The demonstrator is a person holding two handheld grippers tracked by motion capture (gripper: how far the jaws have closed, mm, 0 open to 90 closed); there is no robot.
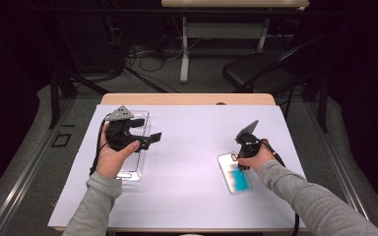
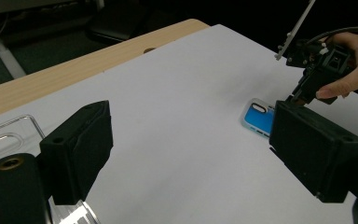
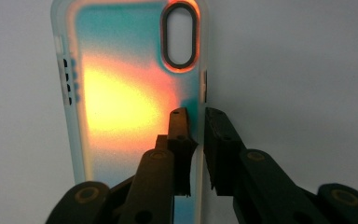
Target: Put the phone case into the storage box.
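Phone case point(image 1: 234, 173) lies flat on white tabletop point(image 1: 192, 147), near right, camera cutout at far end. Right gripper point(image 1: 241, 156) points down at case's right edge; jaws nearly closed, one inside case, one outside, side wall between them; whether pads press wall, cannot tell. Left gripper point(image 1: 147, 132) hovers farther left over clear plastic tray point(image 1: 137, 173), jaws spread wide, holding nothing. Beyond tabletop: folding chair point(image 1: 258, 71), cables on floor.

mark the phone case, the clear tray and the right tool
phone case point(image 3: 121, 102): right gripper view, middle of its back.
clear tray point(image 1: 134, 173): high view, near end of its base.
right tool point(image 3: 200, 126): right gripper view, midway between fingertips, at the case's side wall.
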